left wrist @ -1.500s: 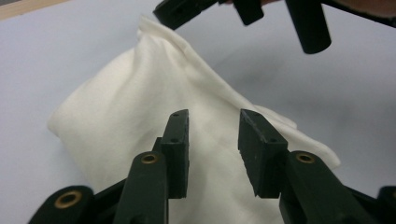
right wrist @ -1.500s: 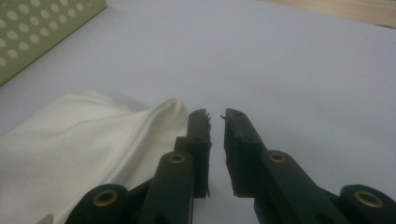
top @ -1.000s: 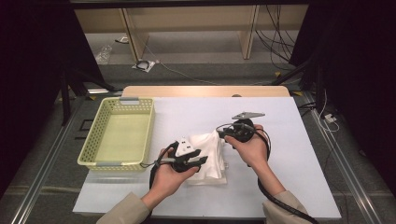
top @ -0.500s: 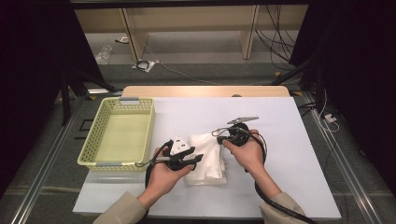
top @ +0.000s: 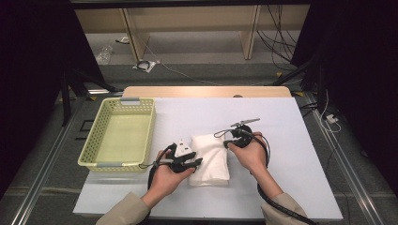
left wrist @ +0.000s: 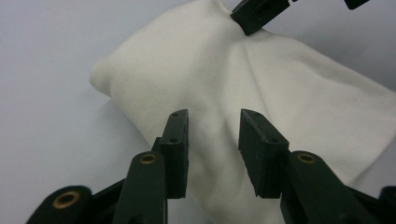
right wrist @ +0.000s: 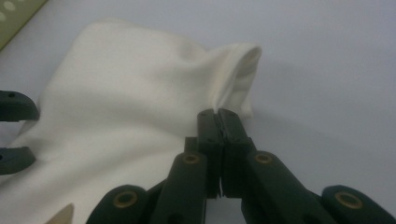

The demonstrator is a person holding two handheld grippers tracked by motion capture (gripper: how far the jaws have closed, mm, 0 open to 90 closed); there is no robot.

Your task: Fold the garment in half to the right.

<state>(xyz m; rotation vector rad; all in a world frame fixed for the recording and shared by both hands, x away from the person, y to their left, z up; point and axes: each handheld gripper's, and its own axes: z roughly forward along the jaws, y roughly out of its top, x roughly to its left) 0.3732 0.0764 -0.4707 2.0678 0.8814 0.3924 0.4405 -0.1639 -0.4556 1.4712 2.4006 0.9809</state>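
- Cloth [top: 210,159] lay between our two tongs.
- Our right tongs [right wrist: 218,115] pinched its edge, pressed together.
- Our left tongs [left wrist: 212,125] stood spread above it, having just been closing.

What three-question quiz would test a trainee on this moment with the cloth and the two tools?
1. True or false: the right tool is shut on the white cloth.
2. Which tool has a gap between its jaws over the cloth?
3. Multiple choice: the yellow basket holds A) the cloth, B) nothing visible, C) a tool.

Key: 1. True, it pinches the cloth's edge. 2. The left tool. 3. B.
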